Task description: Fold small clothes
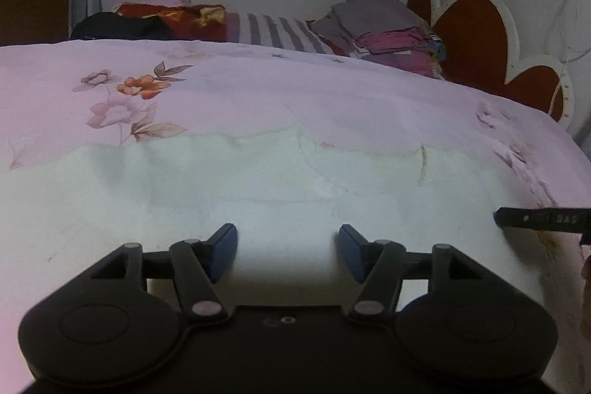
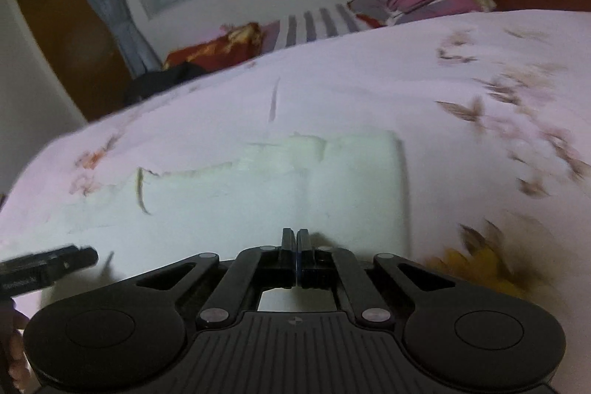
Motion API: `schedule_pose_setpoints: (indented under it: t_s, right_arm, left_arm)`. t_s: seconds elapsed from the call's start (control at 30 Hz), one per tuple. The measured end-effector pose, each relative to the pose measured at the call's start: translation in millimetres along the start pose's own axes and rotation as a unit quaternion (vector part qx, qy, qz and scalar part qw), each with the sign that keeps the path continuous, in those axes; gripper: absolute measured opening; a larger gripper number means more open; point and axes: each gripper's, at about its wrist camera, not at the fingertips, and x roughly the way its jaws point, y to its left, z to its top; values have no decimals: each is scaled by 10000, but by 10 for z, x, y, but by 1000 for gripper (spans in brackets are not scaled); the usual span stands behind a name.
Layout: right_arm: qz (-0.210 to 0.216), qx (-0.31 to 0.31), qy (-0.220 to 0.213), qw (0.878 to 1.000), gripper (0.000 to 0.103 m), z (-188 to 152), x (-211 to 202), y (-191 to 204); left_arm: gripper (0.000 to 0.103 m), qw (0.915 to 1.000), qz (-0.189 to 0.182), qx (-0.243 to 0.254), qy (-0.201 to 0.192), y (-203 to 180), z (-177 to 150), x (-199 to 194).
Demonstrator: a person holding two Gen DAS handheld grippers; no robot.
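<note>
A pale white garment (image 1: 258,180) lies spread flat on the pink floral bedsheet (image 1: 258,87). My left gripper (image 1: 288,246) hovers over its near part, open, with nothing between the blue pads. In the right wrist view the same garment (image 2: 332,180) shows a squared right end. My right gripper (image 2: 297,237) is shut, its tips together low over the garment's near edge; I cannot tell whether any fabric is pinched. A finger of the right gripper (image 1: 539,218) pokes in at the left view's right edge. Part of the left gripper (image 2: 48,263) shows at the right view's left edge.
A stack of folded clothes (image 1: 388,28) sits at the bed's far right by the red and white headboard (image 1: 472,36). Striped fabric (image 1: 280,32), a red patterned cloth (image 1: 173,15) and a black garment (image 1: 122,26) line the far edge under the window.
</note>
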Motion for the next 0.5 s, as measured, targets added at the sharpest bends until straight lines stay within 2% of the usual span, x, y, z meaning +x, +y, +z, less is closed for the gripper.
schedule_pose_setpoints:
  t_s: [0.07, 0.17, 0.27, 0.4, 0.5]
  right_arm:
    - [-216, -84, -51, 9997, 0, 122, 180, -90]
    - [-530, 299, -160, 9980, 0, 367, 297, -366]
    - [-550, 382, -90, 9977, 0, 503, 353, -514]
    - [-575, 109, 82, 9983, 0, 429, 287, -484]
    - [-527, -68, 189, 9984, 0, 198, 73, -411]
  left_arm:
    - [59, 9999, 130, -14, 5, 89, 7, 70]
    - [59, 9999, 158, -53, -20, 205, 45, 87]
    - [59, 9999, 143, 35, -8, 221, 43, 79]
    - [59, 9997, 174, 147, -18, 210, -38, 3]
    - [59, 9995, 212, 246, -7, 230, -131, -105]
